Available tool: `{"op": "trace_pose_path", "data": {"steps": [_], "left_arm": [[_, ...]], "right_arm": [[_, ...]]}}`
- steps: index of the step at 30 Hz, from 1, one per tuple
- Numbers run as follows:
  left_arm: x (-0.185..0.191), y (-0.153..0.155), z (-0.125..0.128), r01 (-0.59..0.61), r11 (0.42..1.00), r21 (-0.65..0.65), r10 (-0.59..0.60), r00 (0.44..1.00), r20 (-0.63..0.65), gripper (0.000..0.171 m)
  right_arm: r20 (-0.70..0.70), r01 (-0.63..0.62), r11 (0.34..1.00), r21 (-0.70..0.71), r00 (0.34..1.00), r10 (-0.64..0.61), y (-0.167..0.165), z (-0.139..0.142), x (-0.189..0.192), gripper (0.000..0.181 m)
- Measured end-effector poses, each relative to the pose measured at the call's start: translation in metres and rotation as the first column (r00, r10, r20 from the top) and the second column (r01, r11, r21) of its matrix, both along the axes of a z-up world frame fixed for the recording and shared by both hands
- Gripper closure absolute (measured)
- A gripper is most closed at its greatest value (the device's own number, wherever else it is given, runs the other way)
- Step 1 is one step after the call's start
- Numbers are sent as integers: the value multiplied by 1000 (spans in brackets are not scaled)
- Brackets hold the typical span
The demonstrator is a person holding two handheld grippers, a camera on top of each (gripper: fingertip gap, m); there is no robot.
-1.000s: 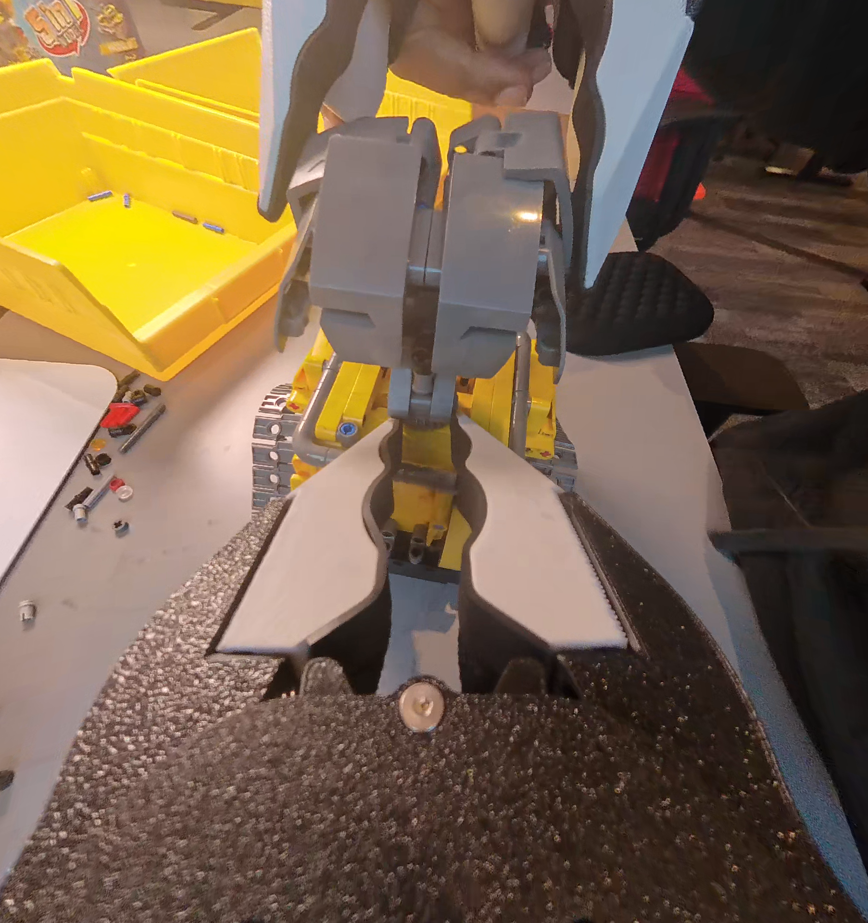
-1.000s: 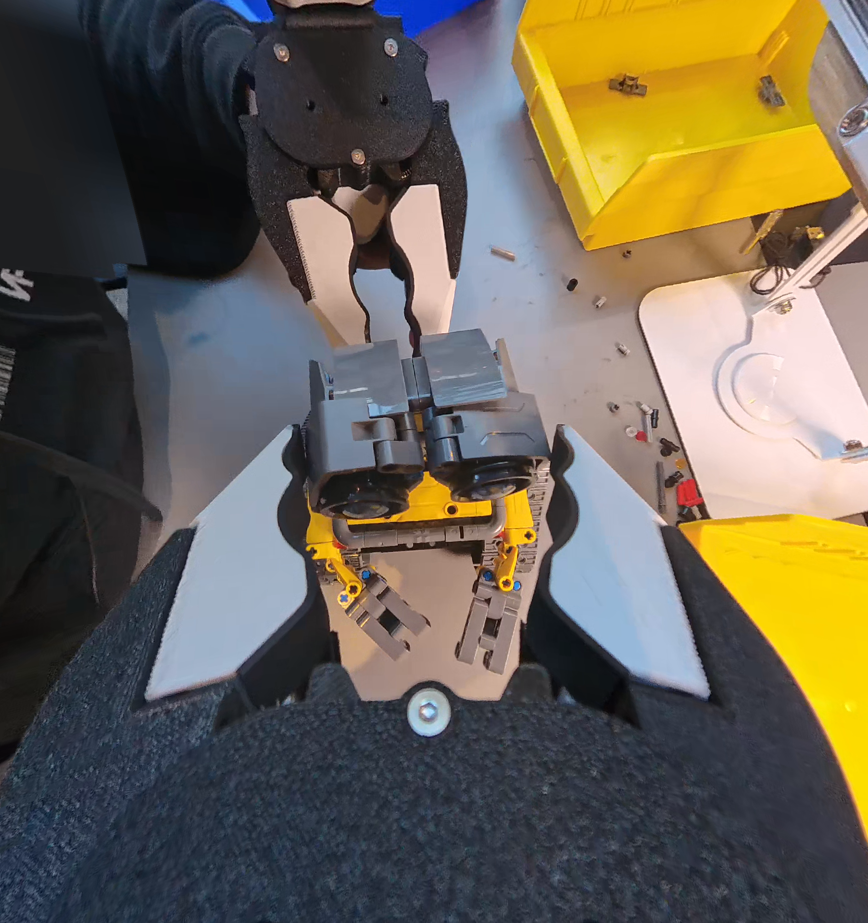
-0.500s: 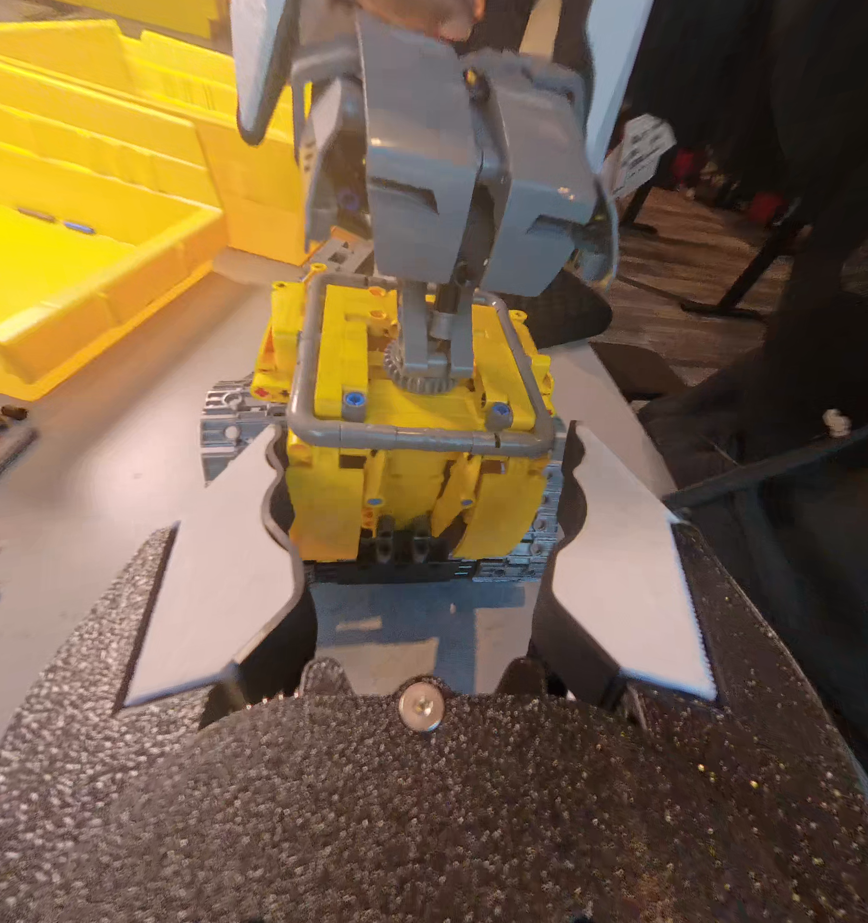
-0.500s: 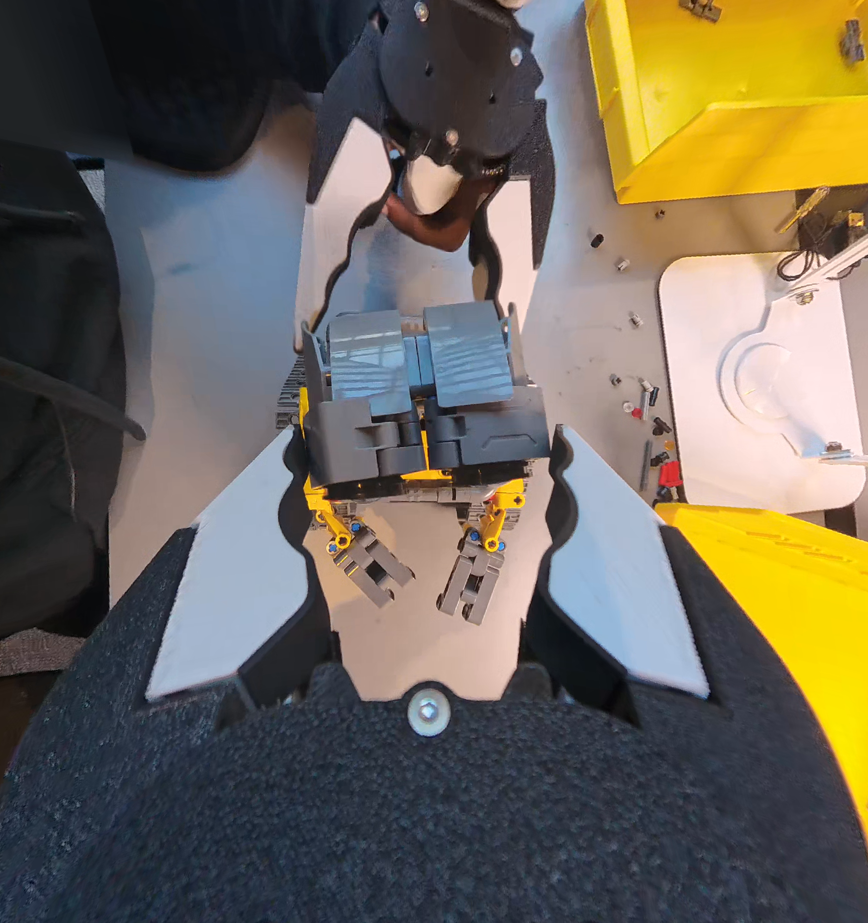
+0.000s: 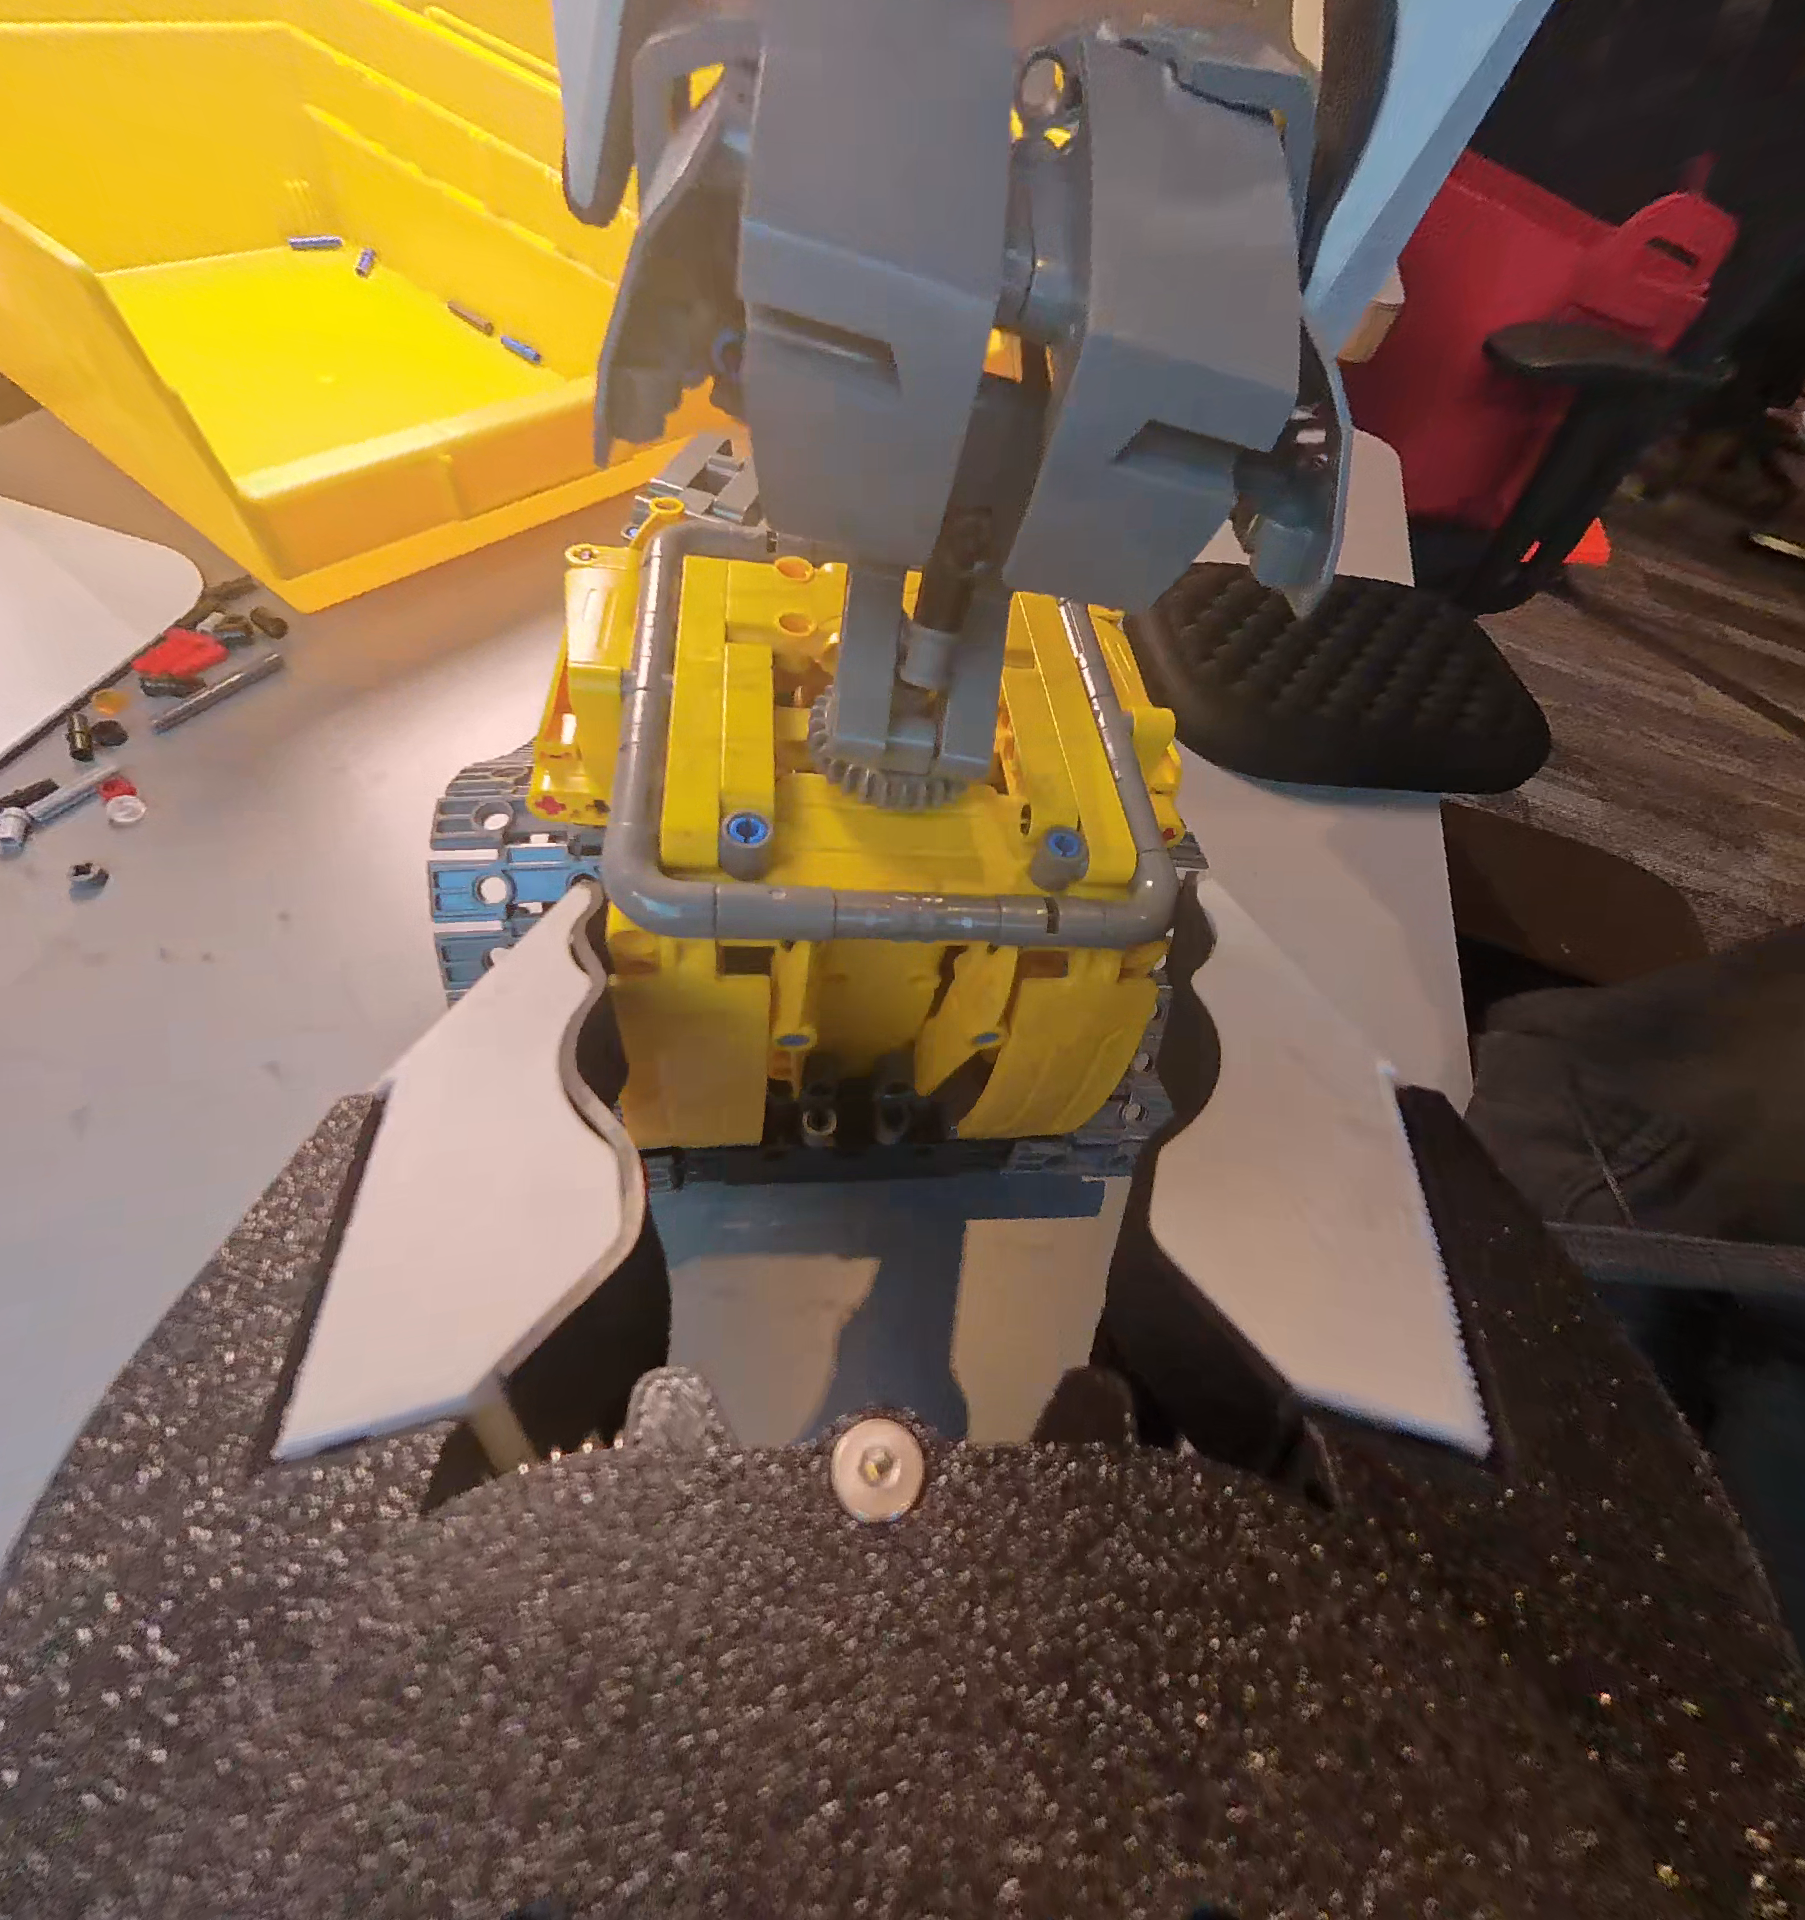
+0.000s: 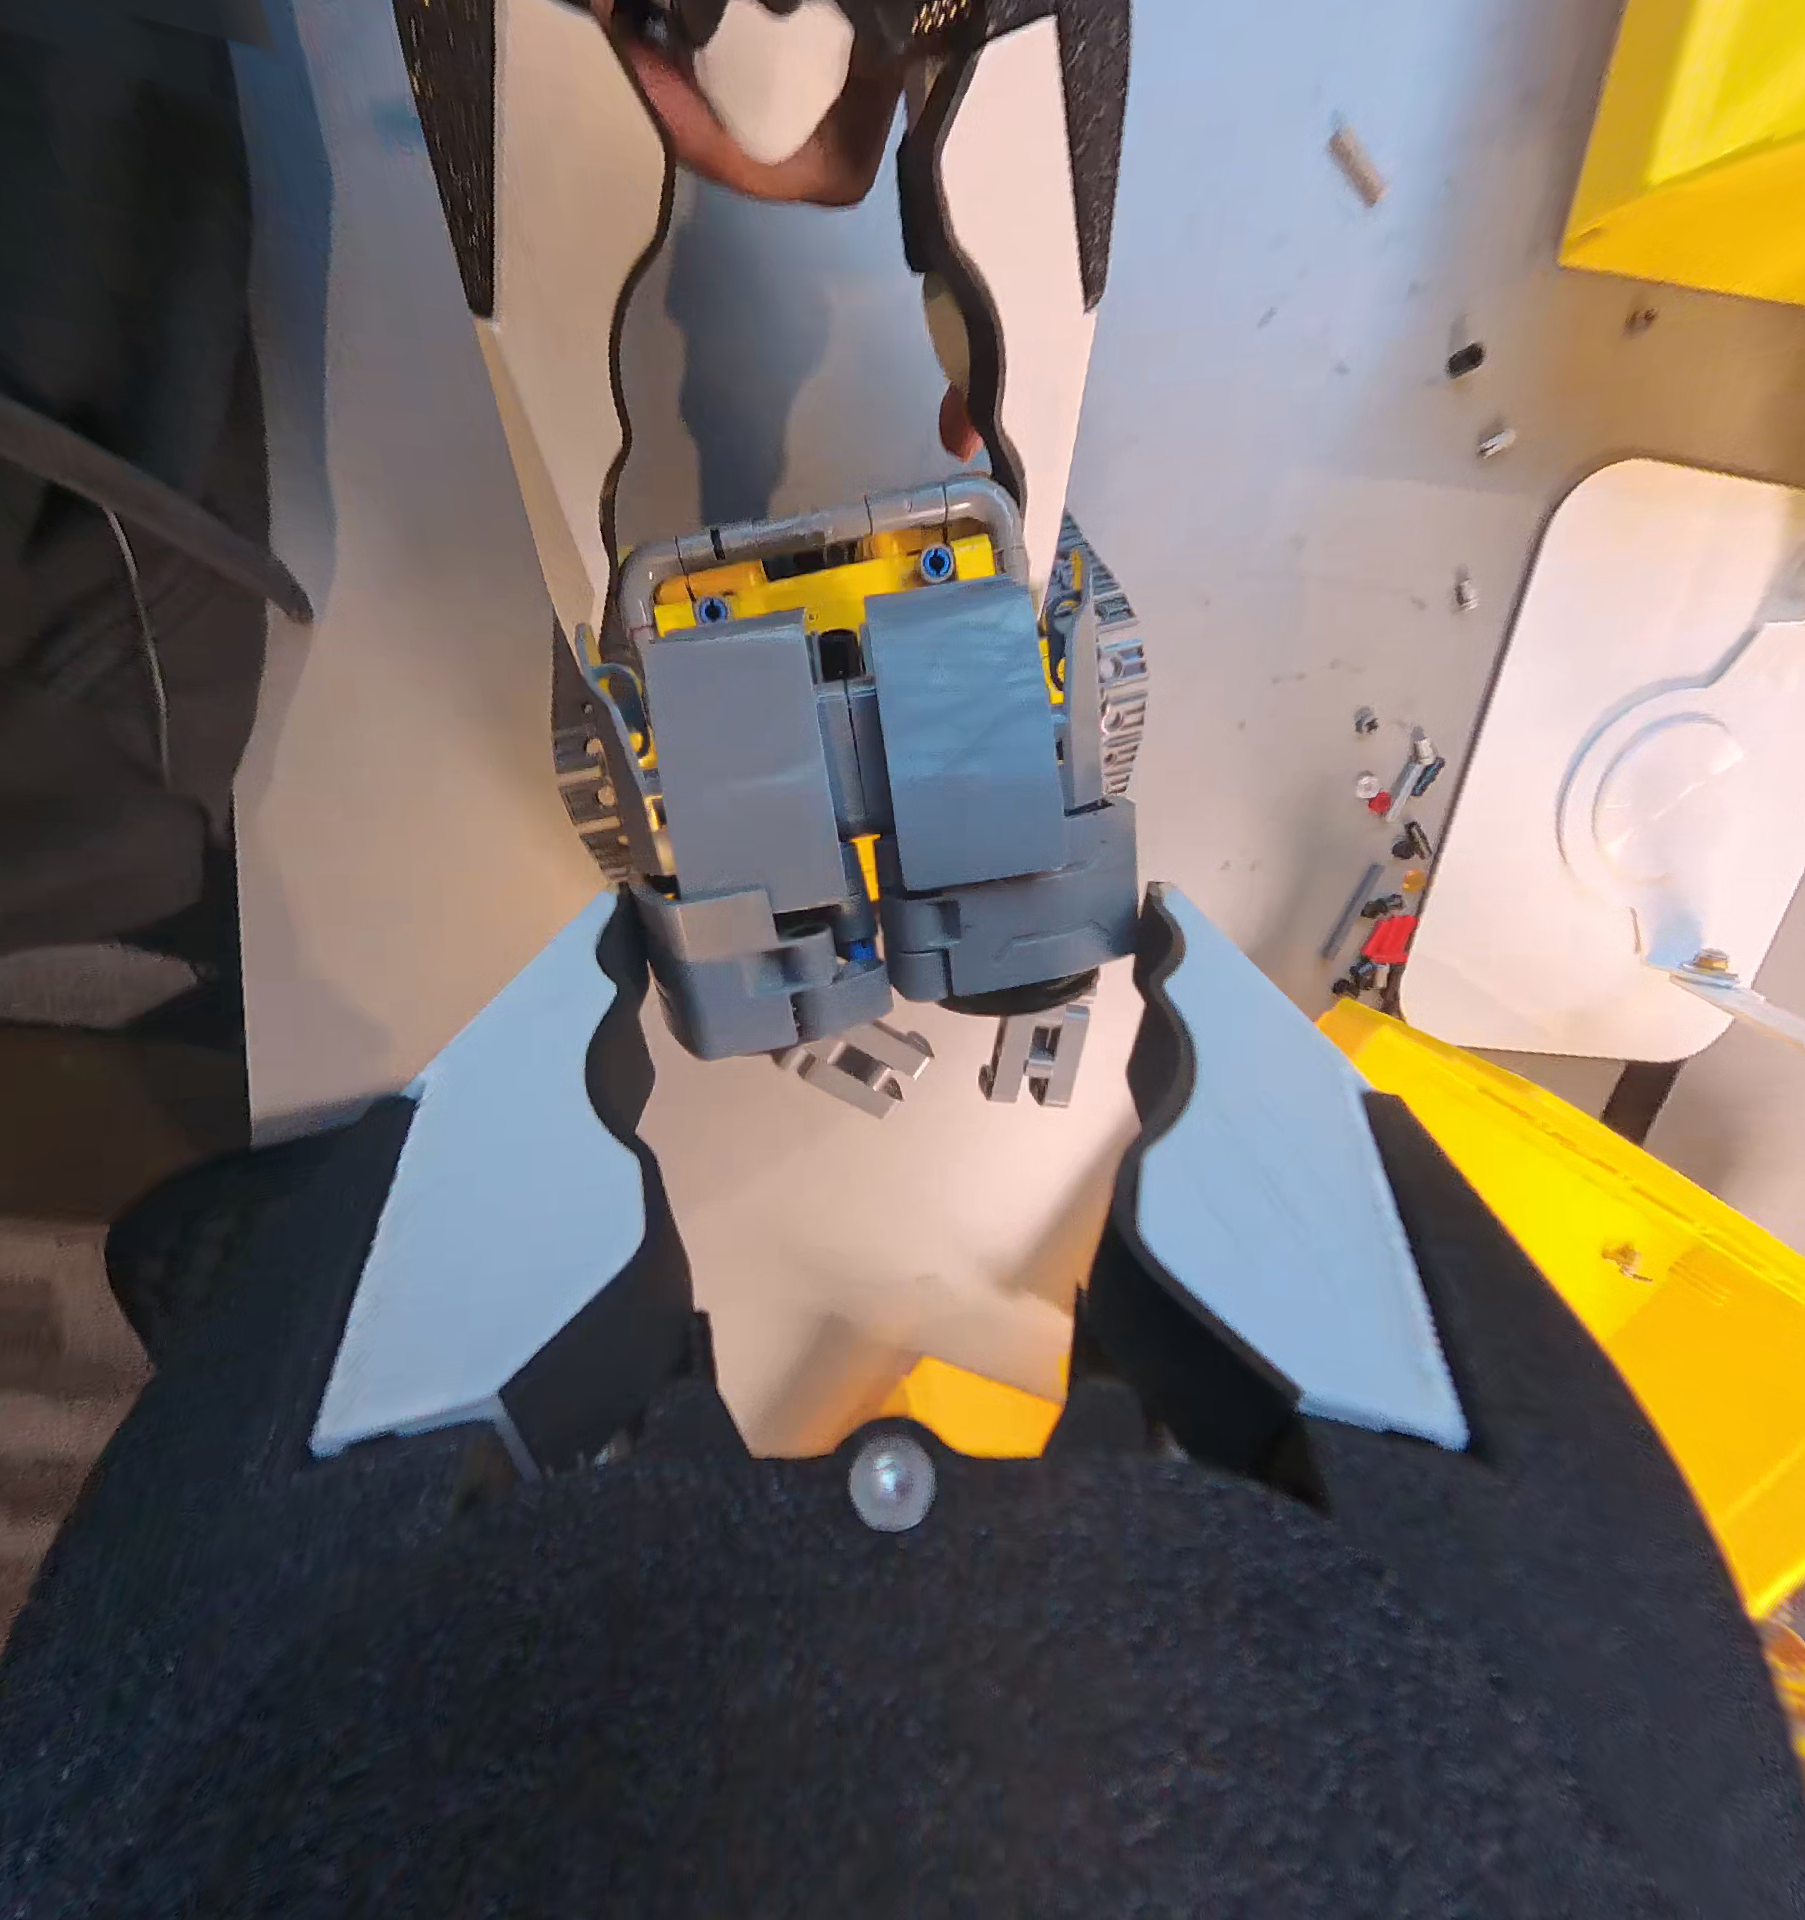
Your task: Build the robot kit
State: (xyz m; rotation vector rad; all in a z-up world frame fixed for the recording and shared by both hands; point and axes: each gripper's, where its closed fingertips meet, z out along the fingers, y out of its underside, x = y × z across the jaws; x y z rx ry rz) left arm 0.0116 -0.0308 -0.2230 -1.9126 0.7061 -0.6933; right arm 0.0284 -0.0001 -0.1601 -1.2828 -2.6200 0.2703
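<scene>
A brick-built robot stands on the grey table, with a yellow body (image 5: 877,997), dark tracks and a grey two-eyed head (image 5: 981,312). My left gripper (image 5: 887,914) is open. Its fingers straddle the back of the yellow body, close to the tracks on both sides. My right gripper (image 6: 887,899) is open too. Its fingers flank the front of the grey head (image 6: 856,790) from above, with the robot's small grey hands (image 6: 856,1070) below. The right gripper's white fingers (image 5: 1397,156) show at the top of the left wrist view. The left gripper (image 6: 810,520) shows behind the robot in the right wrist view.
A yellow bin (image 5: 254,312) holding a few small pins stands at the left. Loose small parts (image 5: 150,686) lie beside a white base plate (image 6: 1604,727). More yellow bins (image 6: 1604,1299) sit at the right. A black chair seat (image 5: 1345,686) and dark fabric (image 5: 1656,1091) lie beyond the table edge. Some 8 cm of space lies between my two pairs of fingers.
My left gripper opened from a narrow gap at the robot's back and moved in around the yellow body. My right gripper moved closer over the head and stayed open.
</scene>
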Motion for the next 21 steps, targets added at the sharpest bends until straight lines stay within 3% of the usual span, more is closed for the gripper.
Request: {"op": "trace_pose_path", "data": {"steps": [5, 8, 12, 15, 21], "left_arm": [[-4, -6, 4, 90, 996, -19, -89, 995, 46, 71], [-18, -7, 20, 125, 991, 43, -128, 989, 68, 82], [-34, -4, 40, 118, 979, 167, -128, 991, 48, 144], [-28, -2, 45, 131, 972, 194, -137, 991, 14, 168], [-13, 8, 32, 133, 969, 206, -96, 979, -181, 171]], "right_arm": [[143, -25, 997, 72, 990, 14, 4, -1, 2, 87], [166, -22, 995, 94, 986, 6, 5, -1, 3, 88], [134, -5, 997, 80, 991, -5, 4, -1, 3, 87], [106, 4, 998, 59, 994, -10, 3, -1, 2, 87], [102, 1, 999, 51, 995, -6, 2, 2, 0, 87]]}}
